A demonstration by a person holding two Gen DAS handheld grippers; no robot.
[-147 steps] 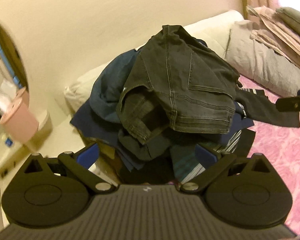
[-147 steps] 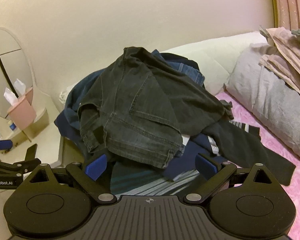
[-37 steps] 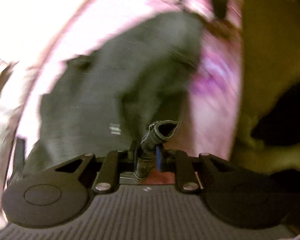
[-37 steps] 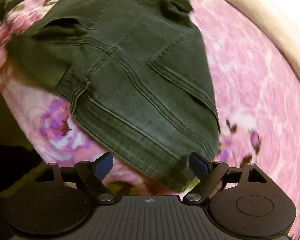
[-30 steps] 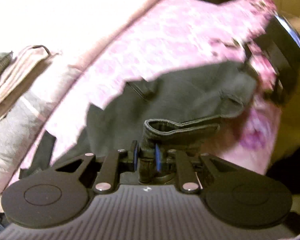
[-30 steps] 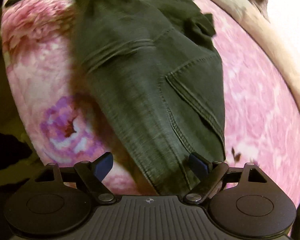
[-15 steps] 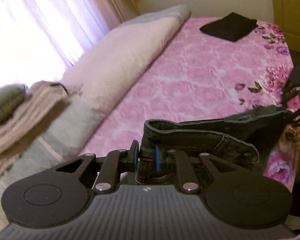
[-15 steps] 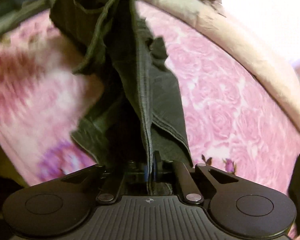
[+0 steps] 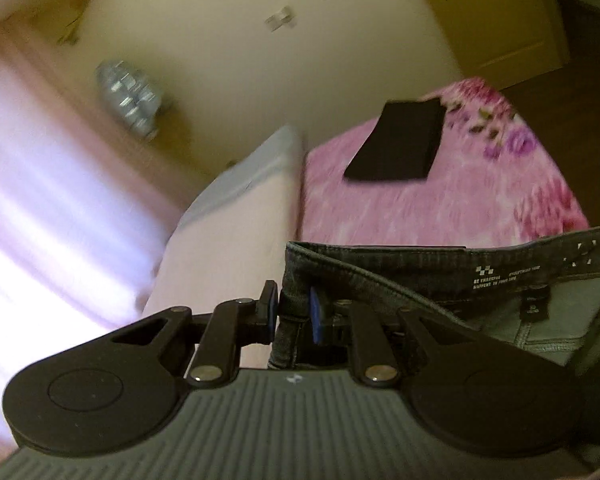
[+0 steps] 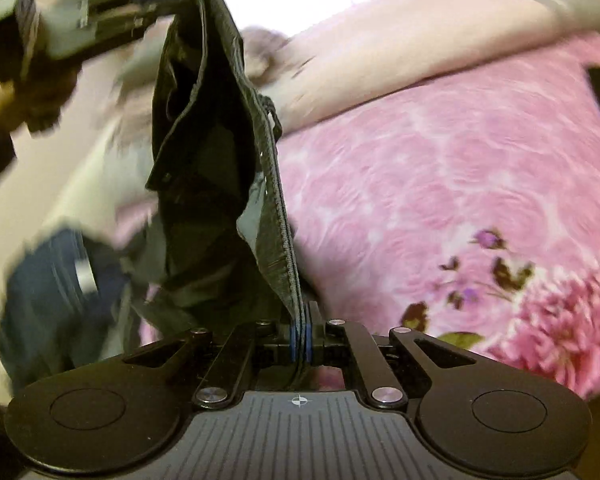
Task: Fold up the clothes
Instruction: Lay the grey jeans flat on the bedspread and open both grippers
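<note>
left gripper [image 9: 293, 312]: blue pads are pinching one end of the waistband of the dark grey denim jeans [image 9: 440, 276]; jaws nearly together, thick folded denim filling the gap.
right gripper [image 10: 300, 338]: jaws are clamping all the way down on a thin edge of the same jeans; only the seam is sitting between the pads.
jeans position: hanging in the air between the two grippers, above the bed. In the left wrist view the waistband is stretching off to the right, printed inner label showing. In the right wrist view the cloth is running up from the pads to the left gripper at upper left, the rest sagging down in loose folds.
surface: pink rose-print bedspread [image 10: 440, 184] is covering the bed, bigger flower motifs near its end. A folded black garment [image 9: 398, 146] is lying flat on it near the far corner, well apart from the jeans.
bedding: long pale pink and grey rolled duvet [image 9: 236, 224] is lying along the window side of the bed.
room: cream wall [image 9: 260, 64] with small plates on it, bright pink curtains [image 9: 40, 184] on the left, yellow-brown door panel [image 9: 496, 12] and dark floor on the right.
other clothes: blurred dark blue heap [image 10: 56, 280] is sitting at lower left in the right wrist view; can't tell the items apart.
image quality: both views are smearing with motion.
</note>
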